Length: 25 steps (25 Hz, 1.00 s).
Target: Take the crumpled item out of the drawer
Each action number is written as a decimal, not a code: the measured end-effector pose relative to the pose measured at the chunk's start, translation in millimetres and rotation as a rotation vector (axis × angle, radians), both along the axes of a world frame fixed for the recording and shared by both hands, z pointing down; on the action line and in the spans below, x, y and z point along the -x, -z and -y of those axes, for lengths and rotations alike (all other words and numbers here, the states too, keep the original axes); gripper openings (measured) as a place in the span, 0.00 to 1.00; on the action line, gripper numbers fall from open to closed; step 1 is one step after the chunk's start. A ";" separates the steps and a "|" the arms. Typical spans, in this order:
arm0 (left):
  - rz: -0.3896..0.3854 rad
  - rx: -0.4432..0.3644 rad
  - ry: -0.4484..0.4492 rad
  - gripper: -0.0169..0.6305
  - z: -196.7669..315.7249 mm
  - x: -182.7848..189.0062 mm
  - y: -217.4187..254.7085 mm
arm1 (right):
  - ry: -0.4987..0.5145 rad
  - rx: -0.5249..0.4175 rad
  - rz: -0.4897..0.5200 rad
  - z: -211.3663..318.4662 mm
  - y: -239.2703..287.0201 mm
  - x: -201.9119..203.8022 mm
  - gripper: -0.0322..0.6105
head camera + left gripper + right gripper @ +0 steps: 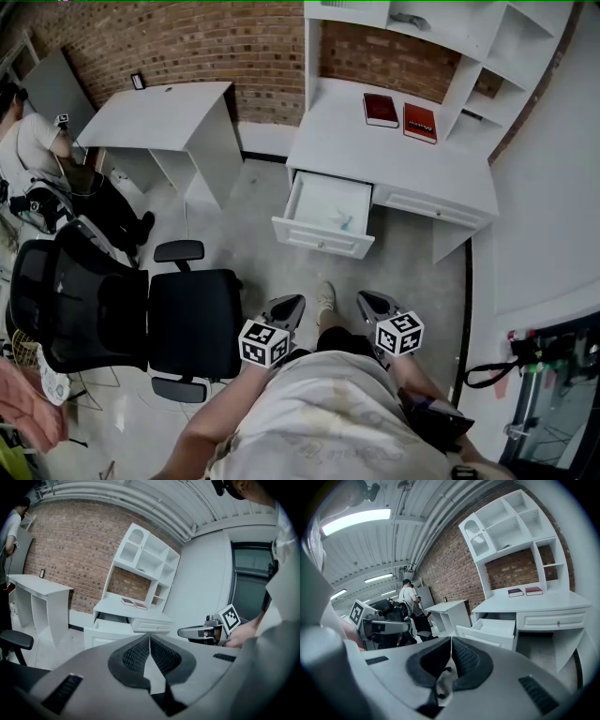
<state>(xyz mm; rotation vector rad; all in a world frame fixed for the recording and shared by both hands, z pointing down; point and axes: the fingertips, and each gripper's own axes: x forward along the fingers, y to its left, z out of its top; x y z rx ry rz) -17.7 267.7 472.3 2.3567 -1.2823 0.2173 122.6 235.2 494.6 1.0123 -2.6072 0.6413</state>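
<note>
Head view: a small crumpled item (343, 222), pale blue-green, lies on the bottom of an open white drawer (322, 239), toward its front right corner; it is too small to tell the material. The drawer stands pulled out from under a white tabletop (375, 155) that carries two dark red books (381, 110), below a white hutch of shelves (450, 33) set against a red brick wall (187, 42). Well apart from the drawer, low in the frame, the left gripper (292, 304) and the right gripper (367, 300) are held side by side over a grey concrete floor (262, 206), with a black office chair (192, 323) to the left and a second white desk (164, 117) beyond it. Left gripper view: the jaws are pressed together with nothing between them; the drawer stands open across the room, its contents hidden behind the front panel. Right gripper view: these jaws too are closed tight and empty; a person (408, 597) stands near the second desk, under strip lights (356, 520) on a ribbed ceiling.
</note>
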 end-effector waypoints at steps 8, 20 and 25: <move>0.006 -0.009 0.002 0.07 28.8 4.8 -2.0 | 0.008 -0.017 0.003 31.0 -0.3 7.0 0.09; 0.027 0.014 0.027 0.07 81.6 16.3 -11.7 | 0.029 -0.008 0.013 91.2 -9.9 16.7 0.09; 0.033 0.018 0.045 0.07 106.1 18.7 -18.0 | 0.051 -0.003 0.008 121.2 -16.0 20.6 0.09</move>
